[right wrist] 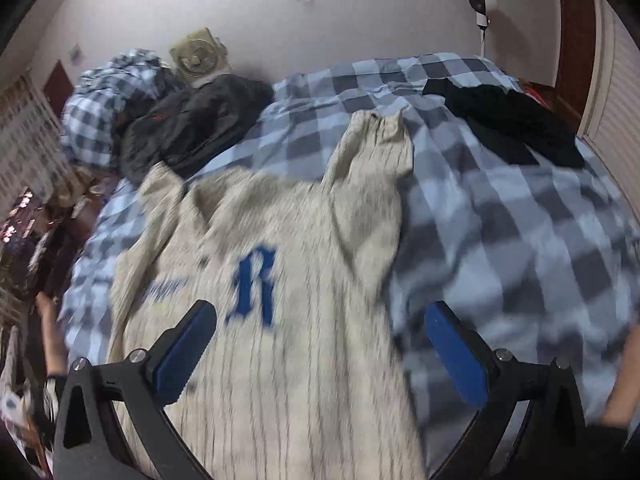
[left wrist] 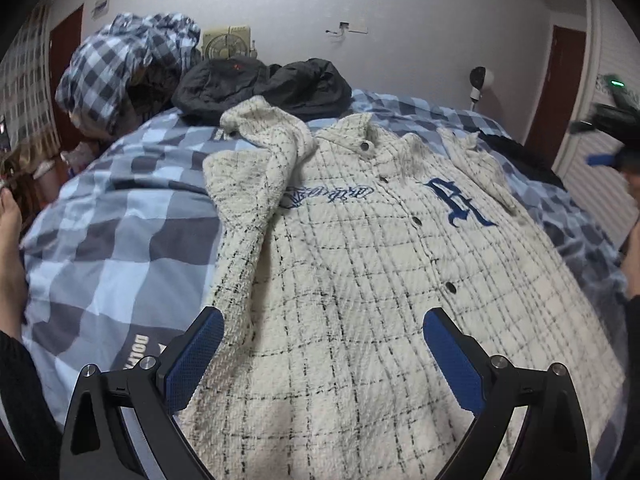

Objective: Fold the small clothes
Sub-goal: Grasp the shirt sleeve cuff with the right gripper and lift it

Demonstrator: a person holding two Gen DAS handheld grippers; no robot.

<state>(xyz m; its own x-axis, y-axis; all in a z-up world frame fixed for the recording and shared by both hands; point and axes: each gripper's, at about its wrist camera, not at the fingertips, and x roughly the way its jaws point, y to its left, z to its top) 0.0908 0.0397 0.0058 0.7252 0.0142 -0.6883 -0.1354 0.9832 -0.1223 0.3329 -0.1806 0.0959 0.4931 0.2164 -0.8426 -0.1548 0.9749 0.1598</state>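
Note:
A cream plaid jacket [left wrist: 360,272] with a blue letter R [left wrist: 460,200] and dark snap buttons lies front-up on the blue checked bed [left wrist: 120,240]. Its left sleeve [left wrist: 256,168] is folded in over the chest. My left gripper [left wrist: 322,344] is open and empty above the jacket's lower hem. My right gripper [right wrist: 320,340] is open and empty, over the jacket [right wrist: 260,300] near its right edge; the right sleeve [right wrist: 372,160] lies stretched out towards the pillows. The right gripper also shows blurred at the far right of the left wrist view [left wrist: 612,136].
A dark jacket [left wrist: 260,88] and a bunched checked duvet [left wrist: 128,68] lie at the head of the bed. A black garment [right wrist: 508,124] lies on the bed's right side. A small fan [right wrist: 198,58] stands against the wall. Doors stand left and right.

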